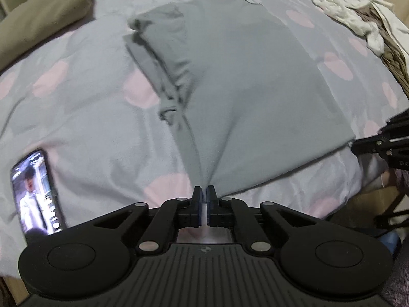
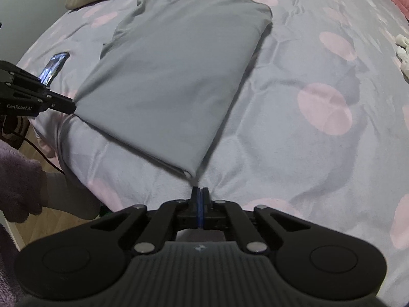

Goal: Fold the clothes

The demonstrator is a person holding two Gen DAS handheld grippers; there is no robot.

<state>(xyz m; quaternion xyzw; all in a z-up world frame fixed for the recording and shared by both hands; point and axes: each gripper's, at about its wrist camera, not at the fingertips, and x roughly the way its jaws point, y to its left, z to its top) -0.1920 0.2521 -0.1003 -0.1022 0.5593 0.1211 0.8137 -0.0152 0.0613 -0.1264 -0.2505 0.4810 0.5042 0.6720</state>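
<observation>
A grey garment (image 1: 242, 81) lies folded flat on the bed, with bunched folds along its left side in the left wrist view. My left gripper (image 1: 204, 192) is shut on its near corner, and the cloth puckers up into the jaws. In the right wrist view the same gripper (image 2: 74, 108) sits at the garment's (image 2: 166, 71) left corner. My right gripper (image 2: 200, 192) is shut, its tips just below the other near corner. That corner lies flat and unpulled, with no cloth visible between the pads. From the left wrist it (image 1: 354, 145) shows at the right edge.
A lit phone (image 1: 35, 192) lies on the grey bedcover (image 1: 89, 115) with pink spots, left of the garment. A beige pillow (image 1: 43, 18) sits at the far left, a pile of light clothes (image 1: 358, 18) at the far right. A fuzzy purple sleeve (image 2: 18, 179) and the bed's near edge are at lower left.
</observation>
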